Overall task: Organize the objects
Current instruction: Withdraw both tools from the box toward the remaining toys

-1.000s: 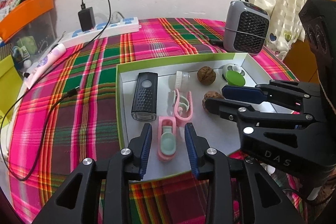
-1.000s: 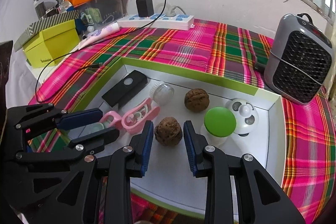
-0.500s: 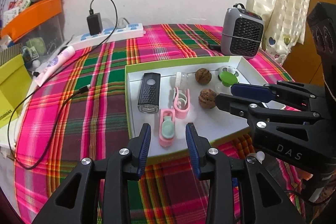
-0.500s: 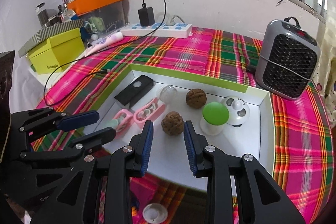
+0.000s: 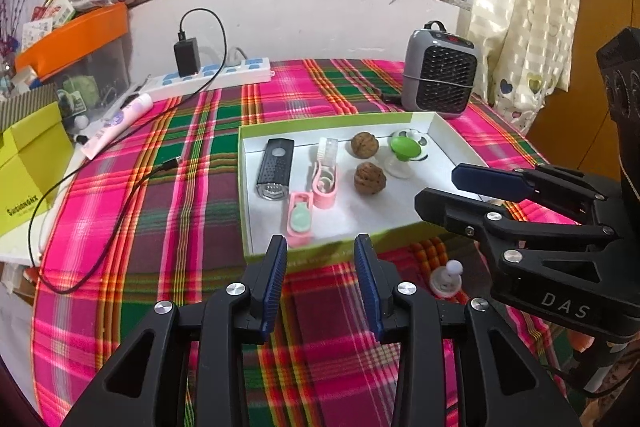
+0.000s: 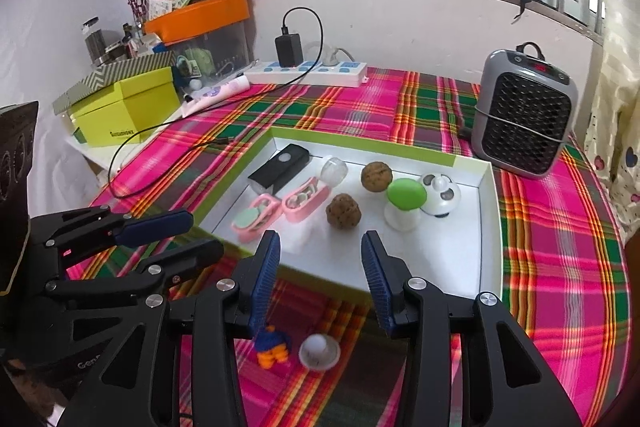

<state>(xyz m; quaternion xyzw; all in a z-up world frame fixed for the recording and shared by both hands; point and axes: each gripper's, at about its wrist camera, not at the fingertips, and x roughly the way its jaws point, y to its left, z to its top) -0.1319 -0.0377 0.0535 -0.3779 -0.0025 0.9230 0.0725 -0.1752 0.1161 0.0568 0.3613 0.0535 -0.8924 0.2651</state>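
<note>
A green-rimmed white tray (image 5: 448, 131) (image 6: 490, 227) on the plaid cloth holds a black light (image 5: 275, 169), two pink clips (image 5: 301, 217) (image 5: 326, 183), two walnuts (image 5: 370, 178) (image 6: 376, 177), a green-capped piece (image 6: 405, 203) and a white round toy (image 6: 440, 195). My left gripper (image 5: 320, 259) is open and empty, before the tray's near rim. My right gripper (image 6: 318, 259) is open and empty, above that rim. Outside the tray, near me, lie a small white round piece (image 6: 319, 351) (image 5: 445, 279) and a small blue-and-orange toy (image 6: 273, 347).
A grey heater (image 6: 524, 111) stands behind the tray on the right. A power strip with charger (image 6: 308, 71), its black cable (image 5: 120, 211), a tube (image 5: 116, 125), a yellow-green box (image 6: 124, 111) and an orange-lidded bin (image 6: 200, 23) are at the left and back.
Both grippers have pulled back and risen from over the tray; the right one has opened a little wider. The small white piece and the blue-and-orange toy have come into view on the cloth.
</note>
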